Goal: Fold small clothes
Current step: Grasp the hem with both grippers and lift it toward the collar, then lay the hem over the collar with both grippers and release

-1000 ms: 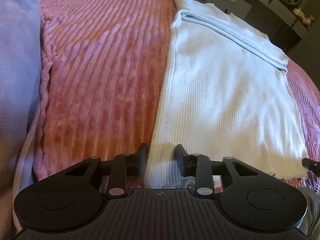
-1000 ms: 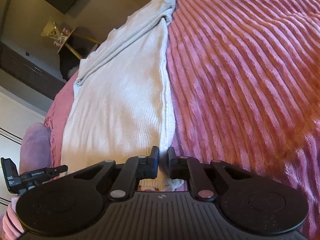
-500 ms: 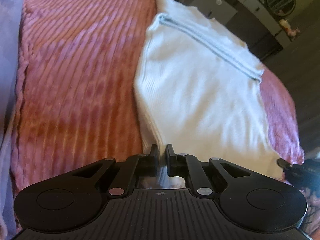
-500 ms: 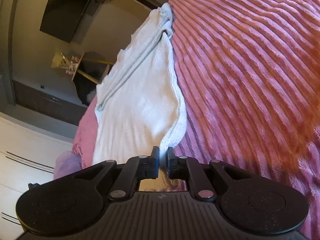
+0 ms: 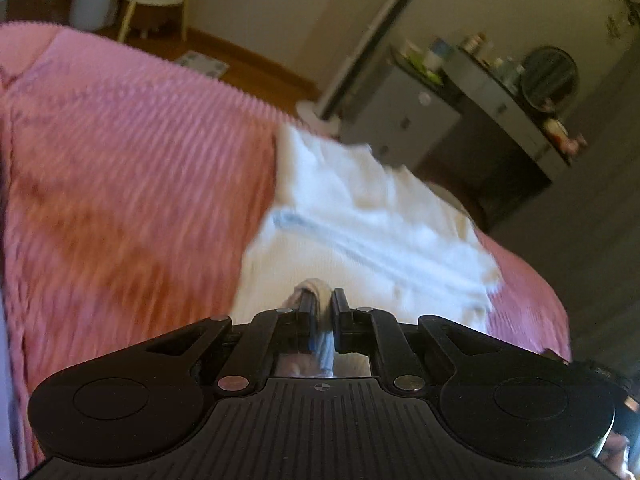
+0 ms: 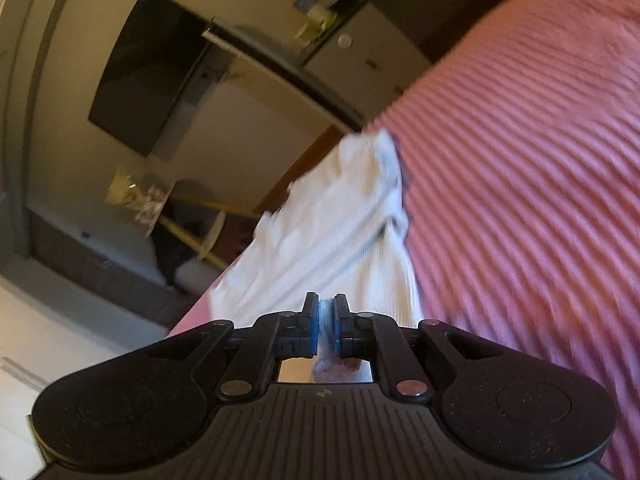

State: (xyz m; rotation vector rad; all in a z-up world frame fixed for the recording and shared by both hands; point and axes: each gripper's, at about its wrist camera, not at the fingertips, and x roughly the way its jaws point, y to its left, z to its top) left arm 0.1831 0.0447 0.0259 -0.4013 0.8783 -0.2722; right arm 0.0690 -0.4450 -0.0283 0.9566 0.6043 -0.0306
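The white ribbed top (image 5: 360, 240) is stretched lengthwise away from both grippers across the pink corded bedspread (image 5: 132, 184), its far end at the bed's edge. Its near hem is pinched in the clenched left gripper (image 5: 323, 308) and the clenched right gripper (image 6: 327, 312).

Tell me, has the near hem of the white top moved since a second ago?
Yes. The white top, pinched by both grippers, has been carried forward over the pink blanket toward its collar end.
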